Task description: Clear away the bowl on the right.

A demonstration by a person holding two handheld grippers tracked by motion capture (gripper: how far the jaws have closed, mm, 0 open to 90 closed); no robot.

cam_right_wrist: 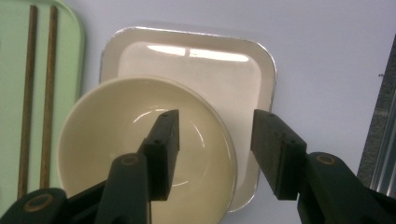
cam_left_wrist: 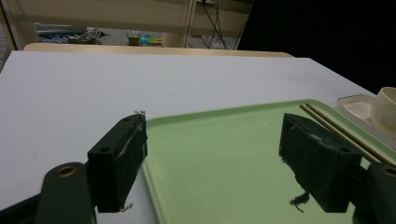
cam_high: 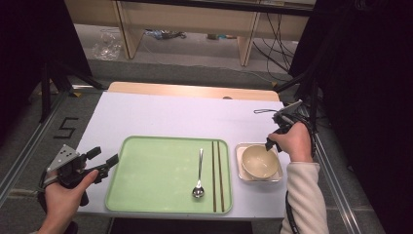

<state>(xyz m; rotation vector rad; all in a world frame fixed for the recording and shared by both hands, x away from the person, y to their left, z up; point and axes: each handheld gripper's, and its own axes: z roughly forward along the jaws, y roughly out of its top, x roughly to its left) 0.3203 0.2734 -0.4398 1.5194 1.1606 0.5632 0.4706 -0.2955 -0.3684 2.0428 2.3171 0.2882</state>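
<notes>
The right gripper [cam_right_wrist: 212, 151] hangs open over the cream bowl [cam_right_wrist: 121, 154], one jaw inside its rim and one outside, probably ready to pinch the wall. The bowl sits on a square white plate [cam_right_wrist: 233, 79] just right of the green tray [cam_high: 160, 165]. The left gripper [cam_high: 104, 163] waits unclenched astride the tray's near left rim. The bowl's underside is hidden.

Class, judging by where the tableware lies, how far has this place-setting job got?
Done: spoon and chopsticks lie on the green tray. In hand: the right gripper, open, straddles the rim of the bowl on the square plate. Left, probably: bowl and plate onto the tray; left gripper open at the tray's edge.
</notes>
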